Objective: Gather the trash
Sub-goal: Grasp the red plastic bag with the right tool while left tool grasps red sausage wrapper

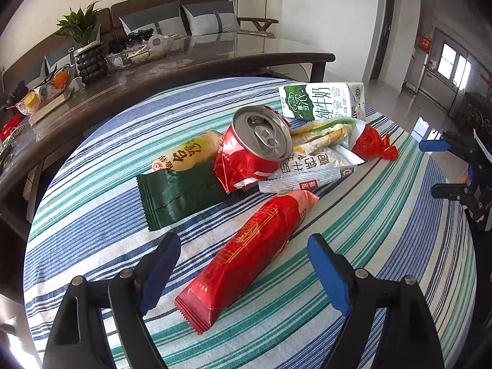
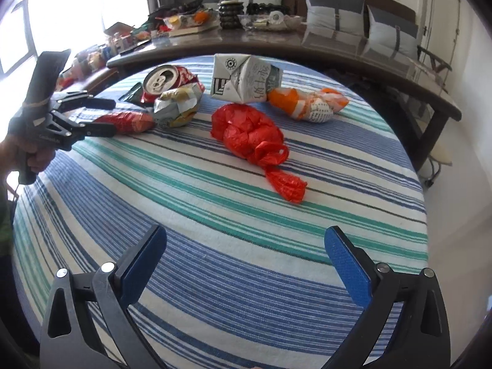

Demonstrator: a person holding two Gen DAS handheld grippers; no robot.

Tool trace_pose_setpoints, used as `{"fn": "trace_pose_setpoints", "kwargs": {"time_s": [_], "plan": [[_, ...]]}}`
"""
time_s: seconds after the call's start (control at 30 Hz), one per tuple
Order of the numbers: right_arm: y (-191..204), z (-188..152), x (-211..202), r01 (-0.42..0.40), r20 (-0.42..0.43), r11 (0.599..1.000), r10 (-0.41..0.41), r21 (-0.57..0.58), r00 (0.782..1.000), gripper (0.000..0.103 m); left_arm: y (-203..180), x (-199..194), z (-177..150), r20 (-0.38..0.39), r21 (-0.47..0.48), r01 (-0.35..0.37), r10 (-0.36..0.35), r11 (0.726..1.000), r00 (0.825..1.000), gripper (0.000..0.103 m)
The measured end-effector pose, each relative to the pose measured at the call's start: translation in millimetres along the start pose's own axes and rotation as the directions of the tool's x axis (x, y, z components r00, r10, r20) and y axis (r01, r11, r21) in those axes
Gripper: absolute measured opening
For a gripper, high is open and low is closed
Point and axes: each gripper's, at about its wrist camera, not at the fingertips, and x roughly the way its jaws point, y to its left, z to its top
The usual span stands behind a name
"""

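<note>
Trash lies on a striped cloth [image 1: 92,203]. My left gripper [image 1: 244,256] is open, its fingers either side of a long red wrapper [image 1: 246,255]. Beyond it lie a dark green wrapper [image 1: 178,196], a crushed red can [image 1: 258,144], a yellow packet [image 1: 190,153], a white sachet [image 1: 304,175] and a milk carton [image 1: 323,100]. My right gripper [image 2: 246,249] is open and empty over bare cloth. Ahead of it lie a crumpled red plastic bag [image 2: 249,132], the milk carton [image 2: 246,78], an orange-white wrapper [image 2: 310,101] and the can [image 2: 163,80].
A long dark table [image 1: 184,61] behind the cloth carries a potted plant [image 1: 83,40], glass bowls and fruit. A sofa with grey cushions [image 2: 335,18] stands behind it. The left gripper shows at the left of the right wrist view [image 2: 98,117], the right gripper at the right of the left wrist view [image 1: 436,166].
</note>
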Motion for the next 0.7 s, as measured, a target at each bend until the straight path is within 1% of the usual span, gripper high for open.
{"fn": "trace_pose_setpoints", "kwargs": {"time_s": [0.03, 0.1, 0.2, 0.27, 0.4, 0.47, 0.5, 0.53, 0.57, 0.6, 0.63, 0.7], "plan": [[-6, 6, -1, 0.009, 0.024, 1.0, -0.009, -0.003, 1.0, 0.102, -1, 2, 1, -0.003, 0.008, 0.001, -0.001, 1.0, 1.0, 0.087], [-12, 21, 7, 0.013, 0.036, 1.0, -0.013, -0.02, 0.999, 0.102, -2, 7, 3, -0.013, 0.022, -0.002, 0.002, 1.0, 1.0, 0.087], [-10, 40, 27, -0.032, 0.018, 0.998, 0.033, -0.055, 0.999, 0.102, -10, 16, 2, -0.041, 0.052, -0.001, 0.003, 0.999, 0.999, 0.087], [-4, 48, 40, -0.04, -0.003, 0.996, 0.04, -0.082, 0.999, 0.102, -18, 20, 0, -0.061, 0.091, -0.003, 0.009, 0.996, 0.998, 0.087], [4, 56, 61, -0.048, -0.026, 0.994, 0.046, -0.1, 0.999, 0.102, -25, 17, -1, -0.049, 0.107, 0.011, -0.005, 0.994, 0.999, 0.084], [6, 60, 68, -0.04, -0.024, 0.994, 0.037, -0.101, 0.999, 0.102, -25, 16, -1, -0.05, 0.1, 0.018, -0.013, 0.995, 0.999, 0.073], [6, 61, 70, -0.039, -0.019, 0.995, 0.038, -0.096, 0.999, 0.101, -24, 16, -1, -0.056, 0.097, 0.02, -0.015, 0.995, 0.998, 0.064], [5, 62, 71, -0.042, -0.014, 0.996, 0.041, -0.082, 0.999, 0.099, -24, 16, -1, -0.06, 0.096, 0.019, -0.014, 0.995, 0.998, 0.059], [3, 63, 72, -0.051, -0.016, 0.997, 0.05, -0.063, 0.999, 0.096, -25, 16, -1, -0.063, 0.096, 0.016, -0.01, 0.995, 0.998, 0.057], [2, 63, 73, -0.059, -0.026, 0.997, 0.058, -0.048, 0.998, 0.087, -25, 15, -2, -0.064, 0.09, 0.016, -0.01, 0.996, 0.998, 0.05], [2, 61, 74, -0.061, -0.039, 0.997, 0.06, -0.041, 0.997, 0.072, -24, 14, -2, -0.065, 0.078, 0.014, -0.009, 0.997, 0.998, 0.044], [4, 59, 74, -0.039, -0.062, 0.998, 0.036, -0.044, 0.997, 0.052, -23, 10, -4, -0.062, 0.036, 0.007, -0.005, 0.999, 0.998, 0.04]]}}
